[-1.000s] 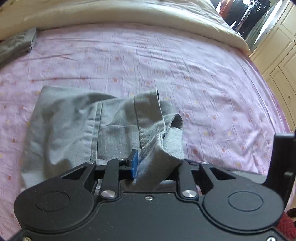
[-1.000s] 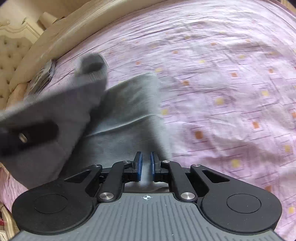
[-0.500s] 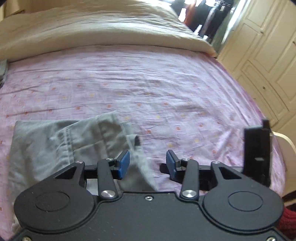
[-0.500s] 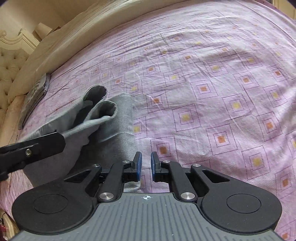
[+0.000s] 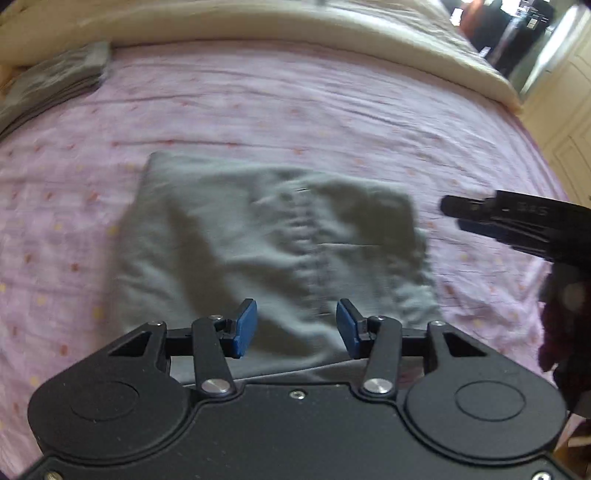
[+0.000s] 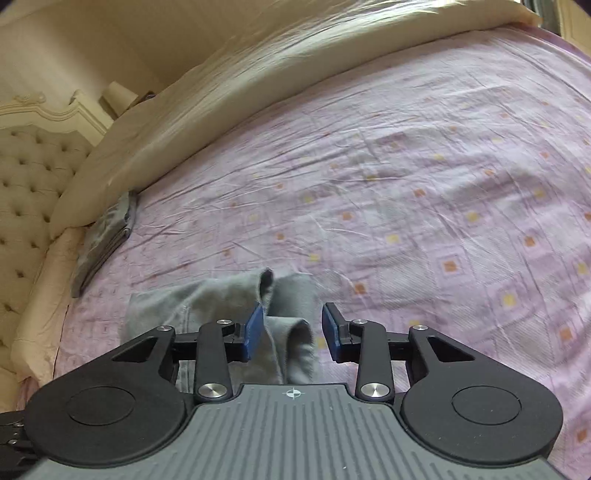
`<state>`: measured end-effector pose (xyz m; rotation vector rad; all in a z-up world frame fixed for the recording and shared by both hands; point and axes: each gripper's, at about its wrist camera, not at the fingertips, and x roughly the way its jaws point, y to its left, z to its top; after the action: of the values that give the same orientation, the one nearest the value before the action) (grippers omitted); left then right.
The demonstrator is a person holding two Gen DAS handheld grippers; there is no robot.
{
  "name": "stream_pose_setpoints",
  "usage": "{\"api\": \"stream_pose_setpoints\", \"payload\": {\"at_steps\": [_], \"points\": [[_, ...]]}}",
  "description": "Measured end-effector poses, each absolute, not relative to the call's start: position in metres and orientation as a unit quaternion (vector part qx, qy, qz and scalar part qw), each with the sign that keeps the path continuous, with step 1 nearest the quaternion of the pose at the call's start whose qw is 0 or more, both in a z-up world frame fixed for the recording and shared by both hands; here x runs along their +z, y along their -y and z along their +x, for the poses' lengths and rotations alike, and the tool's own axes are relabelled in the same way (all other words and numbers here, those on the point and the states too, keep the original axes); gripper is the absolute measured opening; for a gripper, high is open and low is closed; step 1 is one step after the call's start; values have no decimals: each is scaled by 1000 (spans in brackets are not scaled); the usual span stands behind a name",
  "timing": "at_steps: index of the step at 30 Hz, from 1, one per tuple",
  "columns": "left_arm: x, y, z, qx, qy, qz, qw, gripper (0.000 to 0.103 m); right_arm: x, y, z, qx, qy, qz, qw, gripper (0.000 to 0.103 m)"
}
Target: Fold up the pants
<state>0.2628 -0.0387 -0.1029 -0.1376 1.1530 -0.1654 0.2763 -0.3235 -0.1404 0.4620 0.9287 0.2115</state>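
The grey pants (image 5: 273, 236) lie folded into a rough rectangle on the pink patterned bed sheet (image 5: 295, 103). My left gripper (image 5: 295, 328) is open and empty above their near edge. In the right wrist view the pants (image 6: 221, 299) lie low at centre left, with two leg ends curling up between the fingers. My right gripper (image 6: 293, 334) is open around those leg ends without pinching them. The right gripper also shows as a dark shape at the right of the left wrist view (image 5: 517, 221).
A second folded grey garment (image 5: 51, 81) lies at the far left by the cream duvet (image 5: 295, 22); it also shows in the right wrist view (image 6: 107, 236). A tufted headboard (image 6: 29, 177) stands at the left. Wardrobe doors (image 5: 565, 92) are at the right.
Both grippers have let go of the pants: the left opened first, the right opened after. The pants now lie flat and folded, and both grippers have drawn back.
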Motion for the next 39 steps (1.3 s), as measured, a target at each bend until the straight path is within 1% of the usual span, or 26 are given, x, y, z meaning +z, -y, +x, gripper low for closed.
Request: {"api": "stream_pose_setpoints", "payload": {"at_steps": [3,7,8,12,13,14,18,20,22,24,26,27,30,32,36,39], "points": [[-127,-7,271,-22,-578,-89,811,55,-152,301,296,118,-457,197,859,40],[-161,-46,270,9,-620,-95,779,55,-170,281,314,116,-494,170,845,41],[-165,-52,268,7,-620,-96,779,57,-172,277,315,120,-497,165,843,41],[-163,-54,264,-16,-619,-90,780,57,-166,260,316,145,-490,138,848,40],[-162,-52,264,-21,-619,-82,781,57,-160,254,314,157,-483,133,851,31],[-162,-51,263,-25,-618,-78,782,57,-154,249,312,163,-481,124,853,5],[-160,-53,263,-38,-617,-80,782,57,-112,229,290,188,-456,87,865,5],[-157,-54,260,-48,-617,-75,782,57,-99,231,283,159,-449,74,876,5],[-156,-53,257,-57,-617,-64,783,57,-108,245,287,120,-459,89,876,5],[-154,-49,256,-62,-617,-51,783,57,-138,263,302,78,-491,107,861,8],[-152,-46,256,-62,-621,-45,780,57,-154,271,307,40,-510,108,852,11],[-152,-46,256,-60,-623,-44,779,58,-152,273,306,36,-504,112,855,11],[-153,-46,255,-54,-627,-42,776,58,-130,264,288,42,-461,92,882,16],[-154,-44,255,-53,-629,-35,775,58,-122,253,274,68,-451,80,886,19],[-155,-43,257,-51,-632,-34,773,61,-138,235,254,80,-482,36,872,20],[-155,-43,256,-52,-633,-35,772,62,-163,237,239,51,-526,35,848,21]]}}
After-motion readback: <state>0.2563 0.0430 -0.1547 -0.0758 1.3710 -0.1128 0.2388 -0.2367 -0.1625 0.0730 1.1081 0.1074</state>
